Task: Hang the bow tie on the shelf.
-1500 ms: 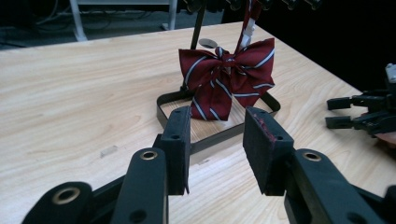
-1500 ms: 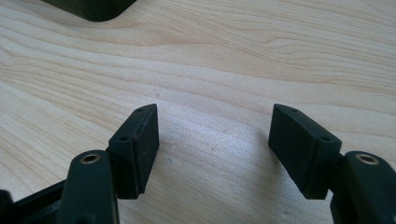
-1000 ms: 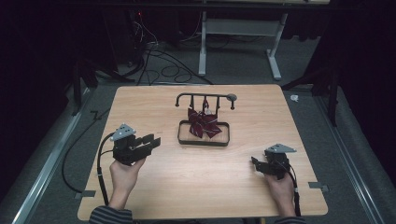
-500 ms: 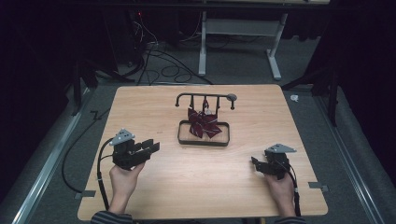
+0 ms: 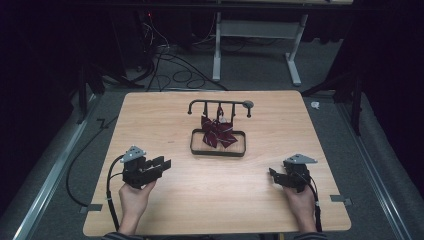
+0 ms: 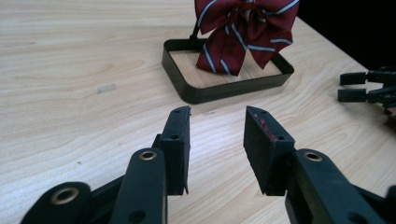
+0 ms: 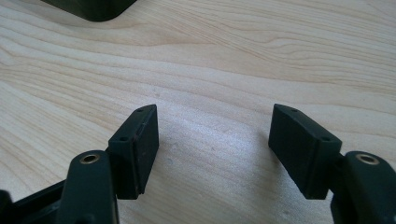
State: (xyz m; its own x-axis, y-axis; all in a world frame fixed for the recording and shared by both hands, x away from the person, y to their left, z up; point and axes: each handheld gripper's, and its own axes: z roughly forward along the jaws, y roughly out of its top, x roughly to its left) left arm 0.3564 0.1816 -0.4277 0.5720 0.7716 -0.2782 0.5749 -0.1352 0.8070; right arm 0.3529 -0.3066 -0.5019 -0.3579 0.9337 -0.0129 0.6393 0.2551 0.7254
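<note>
Nearest to us, our left gripper (image 5: 161,164) rests low over the pale wooden table (image 5: 165,210); its jaws stand apart with only bare wood between them, and they have just been opening a little further. Our right gripper (image 5: 274,174) sits near the table's right front, released as well, its jaws spread wide over the grain with nothing held. The tabletop shows light, wavy grain and a soft glare towards the front edge.

Farther out, near the table's middle, stands a black stand (image 5: 217,148) with a rounded tray base and a hooked rail above. A dark red bow tie with pale stripes (image 5: 217,132) hangs from the rail, its tails reaching down into the tray, well apart from both grippers.

Beyond the table the room is dark: grey floor, loose black cables (image 5: 172,65), and the white legs of another desk (image 5: 216,55).
</note>
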